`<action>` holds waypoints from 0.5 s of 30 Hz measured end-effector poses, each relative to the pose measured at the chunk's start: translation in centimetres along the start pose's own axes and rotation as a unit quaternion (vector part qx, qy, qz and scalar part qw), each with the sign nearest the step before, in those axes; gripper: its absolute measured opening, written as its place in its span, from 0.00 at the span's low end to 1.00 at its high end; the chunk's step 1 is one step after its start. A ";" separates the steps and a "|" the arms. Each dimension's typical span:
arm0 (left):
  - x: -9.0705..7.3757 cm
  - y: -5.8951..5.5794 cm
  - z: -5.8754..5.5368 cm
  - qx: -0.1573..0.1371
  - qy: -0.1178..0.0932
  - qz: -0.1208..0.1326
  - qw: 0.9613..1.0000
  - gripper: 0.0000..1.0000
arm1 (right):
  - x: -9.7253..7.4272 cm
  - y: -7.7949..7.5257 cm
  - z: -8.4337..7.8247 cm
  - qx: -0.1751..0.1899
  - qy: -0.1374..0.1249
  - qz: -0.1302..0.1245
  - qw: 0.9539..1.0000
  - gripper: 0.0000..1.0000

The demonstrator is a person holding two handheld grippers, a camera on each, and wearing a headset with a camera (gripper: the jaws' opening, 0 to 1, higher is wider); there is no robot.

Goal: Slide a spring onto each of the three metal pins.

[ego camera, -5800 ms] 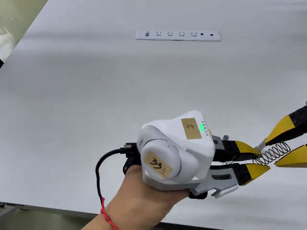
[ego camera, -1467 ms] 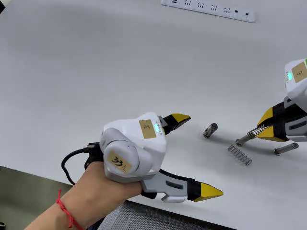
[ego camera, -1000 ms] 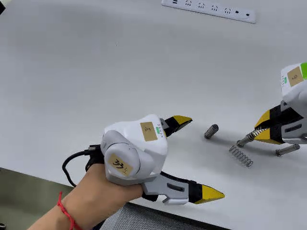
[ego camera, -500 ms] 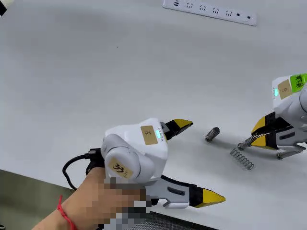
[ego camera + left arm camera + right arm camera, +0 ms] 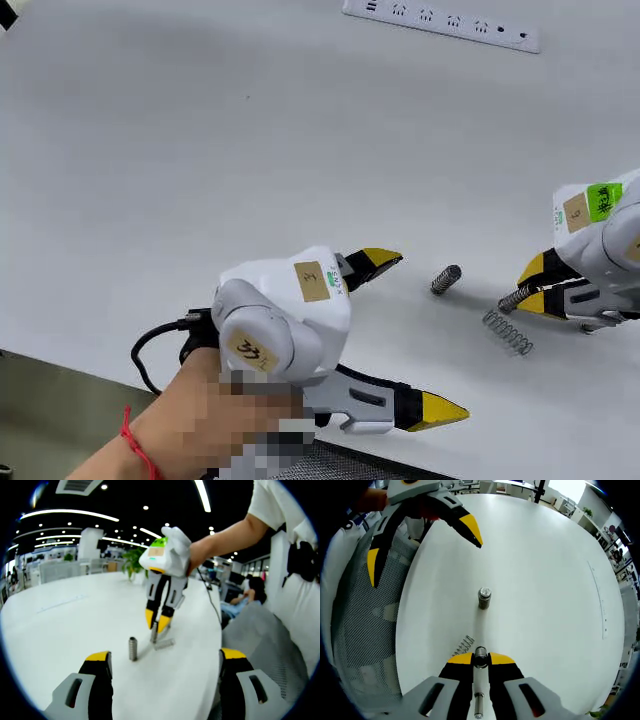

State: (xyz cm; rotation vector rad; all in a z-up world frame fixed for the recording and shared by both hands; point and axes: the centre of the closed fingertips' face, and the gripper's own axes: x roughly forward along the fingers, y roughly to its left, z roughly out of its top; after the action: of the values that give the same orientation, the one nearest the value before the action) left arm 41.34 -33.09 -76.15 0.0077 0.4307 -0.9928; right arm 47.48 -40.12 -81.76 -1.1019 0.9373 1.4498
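Jaws of my right gripper are clamped together on a pin that carries a spring, low at the right edge of the head view. My left gripper hangs with its jaws wide apart at lower centre. Between the two grippers a second pin, wrapped in coils, stands on the table. A loose spring lies just beside the right gripper's tips.

The left tongs and right tongs had white shells and black arms tipped yellow; a green sticker marked the right. The counter was plain pale grey. The loose spring and held pin were silvery.
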 end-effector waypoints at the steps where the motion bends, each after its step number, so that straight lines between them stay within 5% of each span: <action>1: 0.0 0.0 0.0 0.000 0.000 0.000 1.000 0.89 | 0.1 0.0 -0.1 0.000 0.000 -0.001 1.000 0.12; 15: -0.1 0.1 -0.2 0.000 0.003 0.003 1.000 0.89 | 0.5 -0.2 -0.1 0.003 -0.003 -0.007 1.000 0.13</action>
State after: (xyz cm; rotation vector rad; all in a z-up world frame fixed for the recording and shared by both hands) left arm 41.29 -32.94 -76.34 0.0113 0.4364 -0.9874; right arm 47.71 -40.06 -82.28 -1.0983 0.9271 1.4373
